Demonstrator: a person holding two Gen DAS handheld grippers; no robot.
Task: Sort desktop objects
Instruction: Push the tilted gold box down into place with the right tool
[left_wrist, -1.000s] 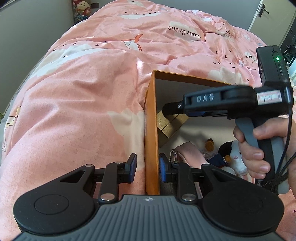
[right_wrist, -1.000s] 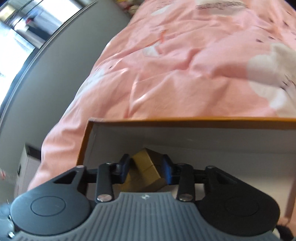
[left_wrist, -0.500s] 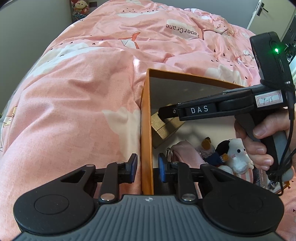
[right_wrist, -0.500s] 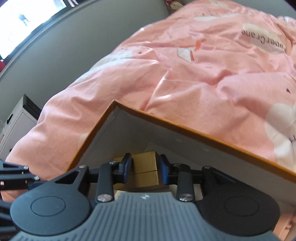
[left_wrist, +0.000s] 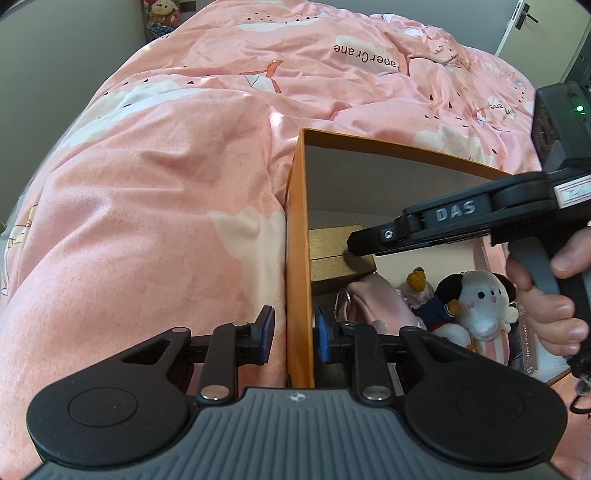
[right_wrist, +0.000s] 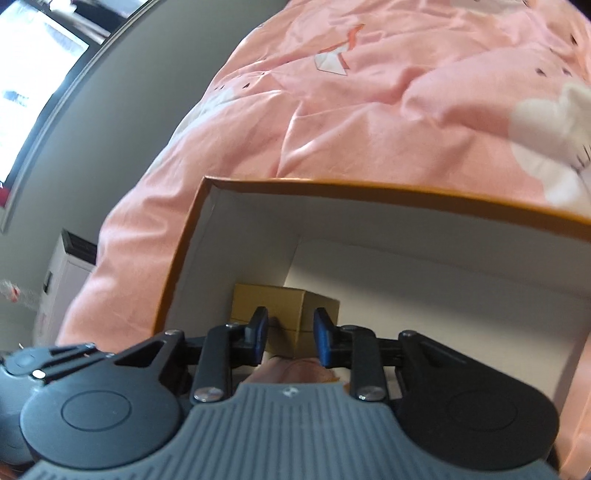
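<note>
An orange box with white inner walls lies open on a pink duvet. My left gripper straddles its left wall. A strip of duvet shows between the left pad and the wall, so it is open. A small gold box lies in the orange box's far left corner. My right gripper hovers just short of it, empty, its jaws closing and narrower than the gold box. Plush toys and a pink pouch lie in the box's near part.
The rumpled pink duvet surrounds the box on all sides. A person's hand holds the right gripper's handle above the box's right side. A white cabinet stands beside the bed, and a door is at the far right.
My right gripper has let go of the gold box and drawn back; the box now rests in the corner and the jaws have narrowed. The left gripper has stayed on the wall.
</note>
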